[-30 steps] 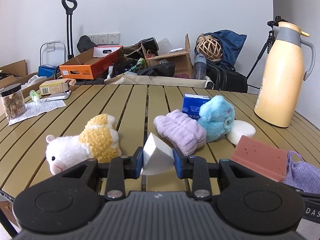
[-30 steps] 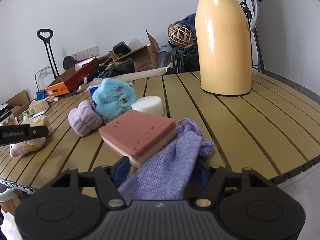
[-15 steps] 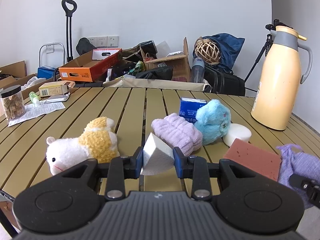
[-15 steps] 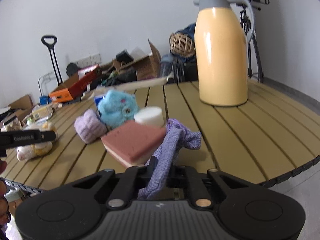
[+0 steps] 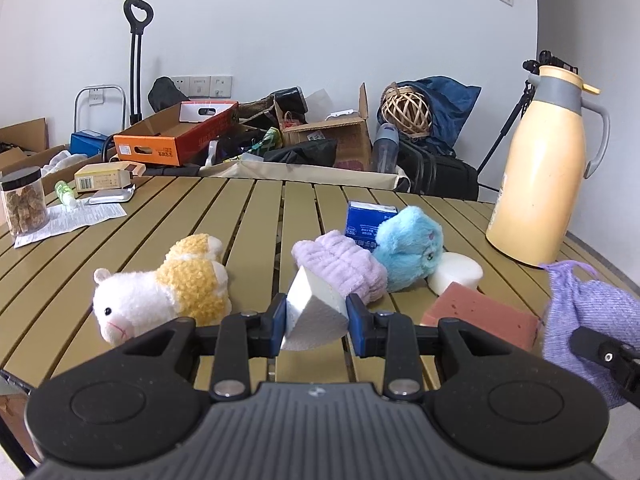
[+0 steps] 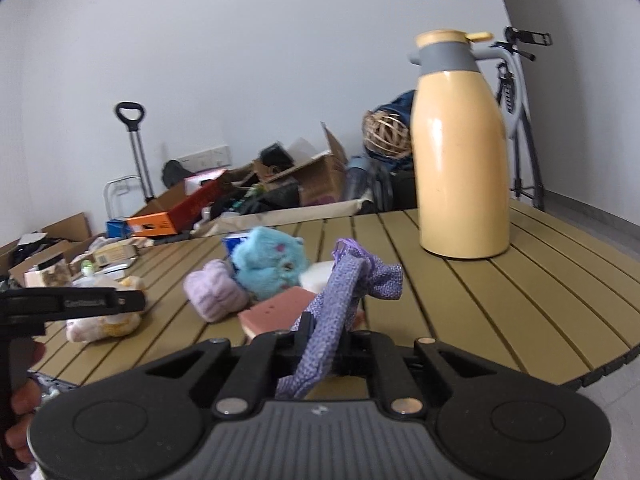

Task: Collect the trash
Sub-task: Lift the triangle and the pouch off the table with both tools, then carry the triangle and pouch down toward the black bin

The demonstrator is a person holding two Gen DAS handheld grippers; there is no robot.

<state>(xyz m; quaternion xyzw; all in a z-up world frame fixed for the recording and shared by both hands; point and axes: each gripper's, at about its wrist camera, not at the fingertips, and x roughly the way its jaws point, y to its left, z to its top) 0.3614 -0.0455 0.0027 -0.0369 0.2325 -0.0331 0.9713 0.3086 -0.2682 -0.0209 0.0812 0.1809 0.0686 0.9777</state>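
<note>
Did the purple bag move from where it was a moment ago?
Yes. The purple bag, pinched in the right gripper, has lifted off the pink sponge it lay against; its top now reaches up toward the base of the yellow jug.

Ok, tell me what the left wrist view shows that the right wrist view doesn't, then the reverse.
Left wrist only: the left gripper shut on a white foam wedge, and a printed paper sheet on the table.
Right wrist only: the right gripper shut on the purple mesh bag.
Both: the yellow thermos, blue plush, pink sponge, lamb plush.
</note>
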